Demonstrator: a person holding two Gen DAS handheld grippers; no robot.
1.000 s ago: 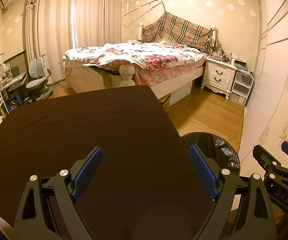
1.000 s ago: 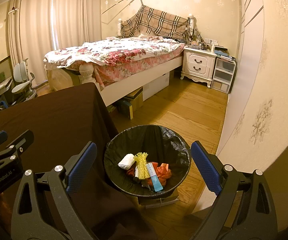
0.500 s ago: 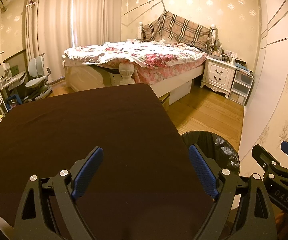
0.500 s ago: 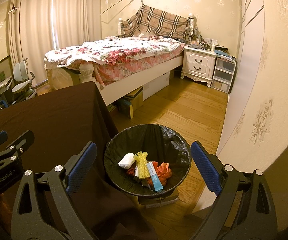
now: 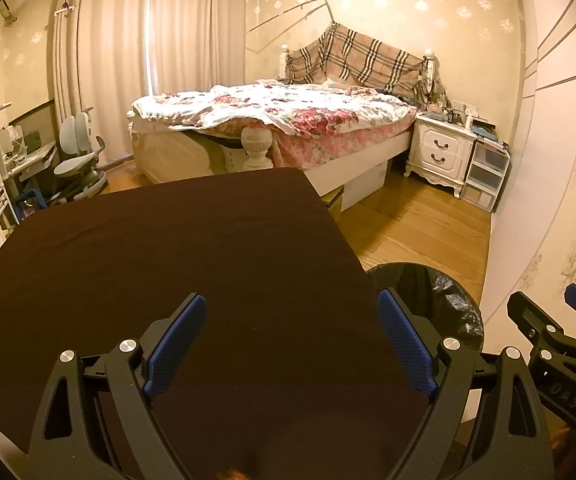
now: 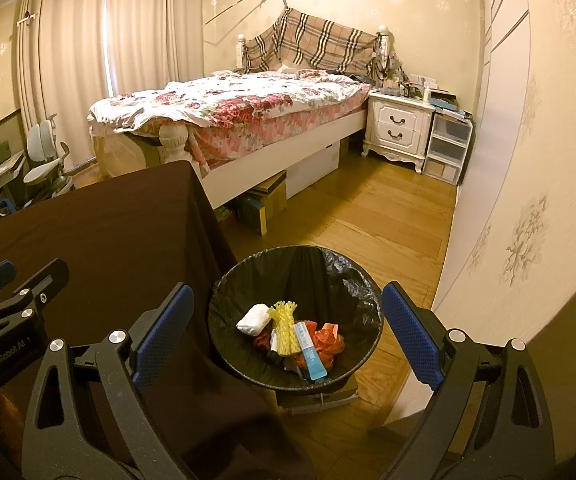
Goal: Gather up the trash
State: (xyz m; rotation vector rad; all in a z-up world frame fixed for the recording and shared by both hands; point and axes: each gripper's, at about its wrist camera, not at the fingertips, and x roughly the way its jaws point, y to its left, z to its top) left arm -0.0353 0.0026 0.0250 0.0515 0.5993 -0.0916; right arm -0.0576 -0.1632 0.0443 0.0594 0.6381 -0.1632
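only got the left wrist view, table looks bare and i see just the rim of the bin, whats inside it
Observer: The bin holds trash: a white wad, a yellow foam net, a blue tube and red wrappers.
Operator: is the right claw carrying anything
Observer: No, the right claw is open and empty, above the bin.
Operator: any trash on the floor by the bin
Observer: None visible on the wood floor.

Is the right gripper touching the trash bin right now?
Apart. The right wrist view shows the right gripper open and empty, held above the trash bin, whose rim and trash lie well below, between the blue pads without meeting them.
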